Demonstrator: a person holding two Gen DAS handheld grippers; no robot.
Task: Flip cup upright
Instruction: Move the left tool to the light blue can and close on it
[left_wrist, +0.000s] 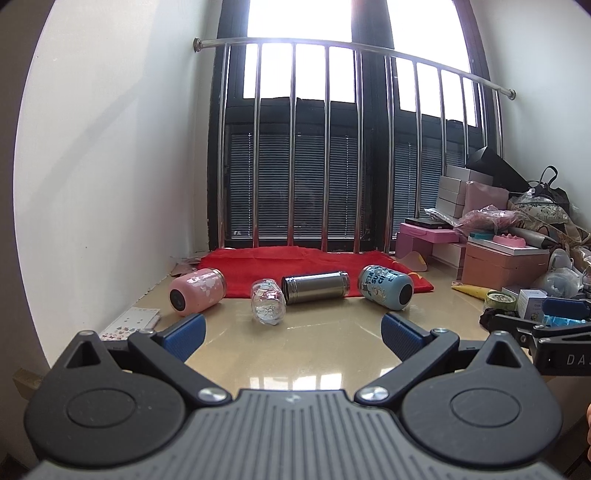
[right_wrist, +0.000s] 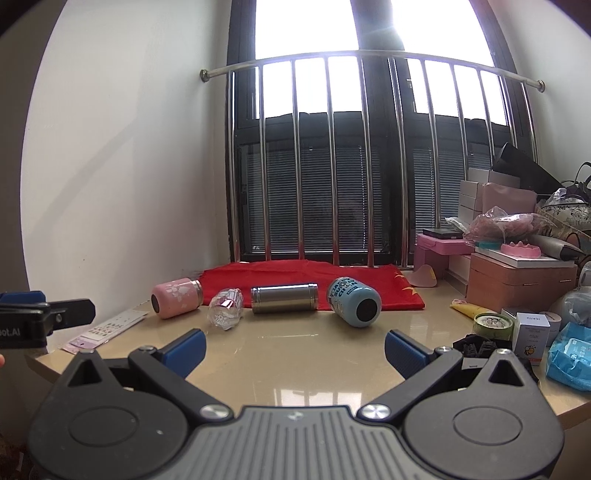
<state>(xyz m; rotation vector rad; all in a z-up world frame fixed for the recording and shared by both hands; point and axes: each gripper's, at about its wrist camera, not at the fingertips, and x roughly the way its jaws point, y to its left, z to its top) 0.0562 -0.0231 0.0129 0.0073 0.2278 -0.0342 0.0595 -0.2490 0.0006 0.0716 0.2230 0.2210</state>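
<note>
In the left wrist view, four cups lie on their sides on the table (left_wrist: 332, 350): pink cup (left_wrist: 195, 291), clear cup (left_wrist: 267, 301), steel cup (left_wrist: 316, 287), blue cup (left_wrist: 386, 286). The left gripper (left_wrist: 293, 334) gapes empty. In the right wrist view, the right gripper (right_wrist: 295, 349) is likewise spread wide; the clear cup (right_wrist: 225, 308) looks light and fragile, the steel cup (right_wrist: 284, 298) probably slick, best held mid-body.

Setting: a home, bay-window ledge. Evidence: glossy beige ledge (right_wrist: 295, 369) against white walls, steel guard rail (right_wrist: 332, 166) before the window, gift boxes (right_wrist: 521, 280), bags and toiletries heaped at the ledge's right edge
</note>
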